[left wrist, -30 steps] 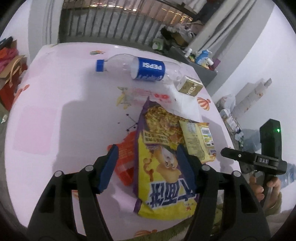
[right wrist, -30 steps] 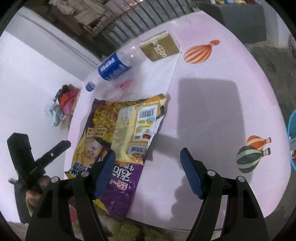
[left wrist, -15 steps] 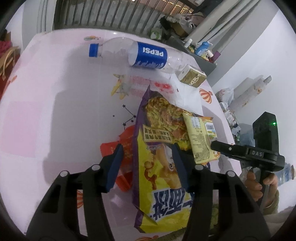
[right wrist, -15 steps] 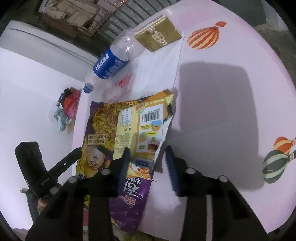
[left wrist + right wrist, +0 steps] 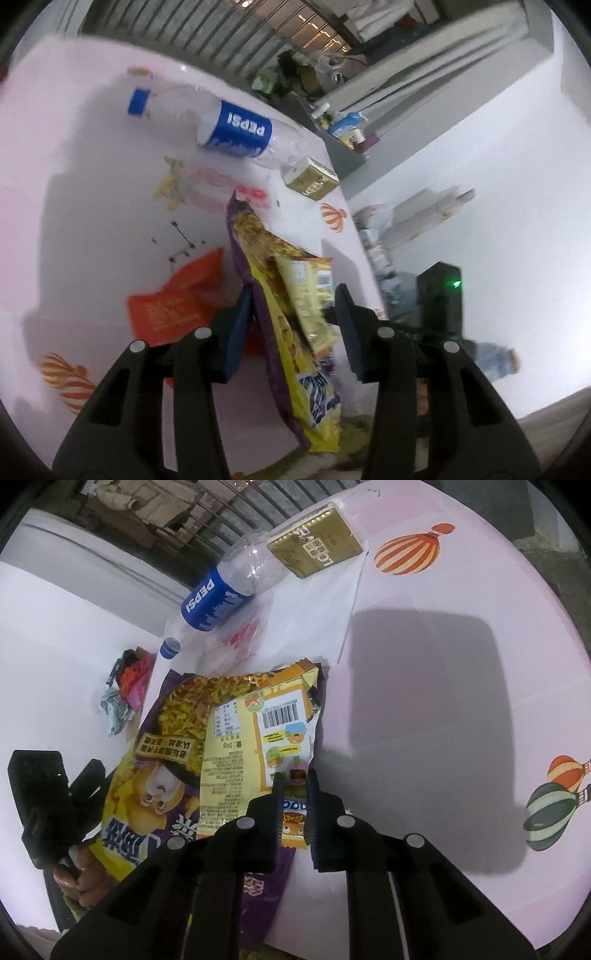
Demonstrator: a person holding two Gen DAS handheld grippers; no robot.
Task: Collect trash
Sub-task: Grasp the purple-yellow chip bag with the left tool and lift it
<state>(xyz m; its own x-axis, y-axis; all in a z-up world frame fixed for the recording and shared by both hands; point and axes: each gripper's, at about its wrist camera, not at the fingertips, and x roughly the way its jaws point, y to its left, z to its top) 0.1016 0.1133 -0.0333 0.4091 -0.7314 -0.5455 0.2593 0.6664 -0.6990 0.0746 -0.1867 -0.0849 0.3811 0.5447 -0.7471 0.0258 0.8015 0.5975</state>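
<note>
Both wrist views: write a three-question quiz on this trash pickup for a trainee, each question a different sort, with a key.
1. True or false: the Pepsi bottle stands upright on the table.
2. Multiple choice: what does the right gripper pinch? A) the gold box B) the small yellow wrapper C) the orange wrapper
3. Fill in: the small yellow wrapper lies on top of the large ______ snack bag.

Key: 1. False; it lies on its side. 2. B; its jaws have just been closing on the wrapper's near end. 3. purple-and-yellow; the left gripper, jaws also just closing, has that bag between them.
</note>
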